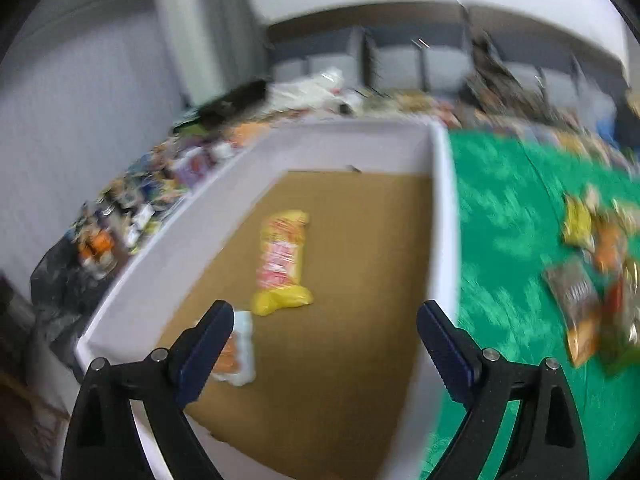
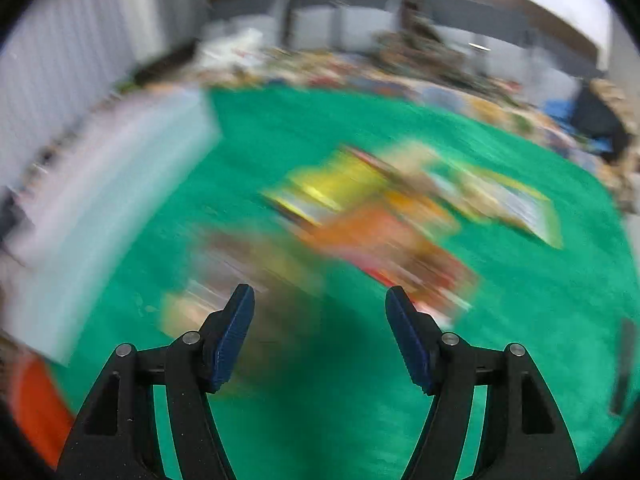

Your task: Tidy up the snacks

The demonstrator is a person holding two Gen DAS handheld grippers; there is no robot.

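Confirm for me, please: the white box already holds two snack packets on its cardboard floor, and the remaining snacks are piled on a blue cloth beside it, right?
Nearly. The cloth is green, not blue, as both wrist views show. The white box does hold two packets: a yellow one and a pale one.

White-walled cardboard box [image 1: 443,216] sits on the green cloth [image 1: 508,216], at its left side. In the box — a yellow snack packet [image 1: 282,264] mid-floor, a pale blue-edged packet [image 1: 240,350] just nearer the left gripper [image 1: 324,344]. Heap of mixed snack bags [image 2: 380,216] on the cloth right of the box — well apart from it.
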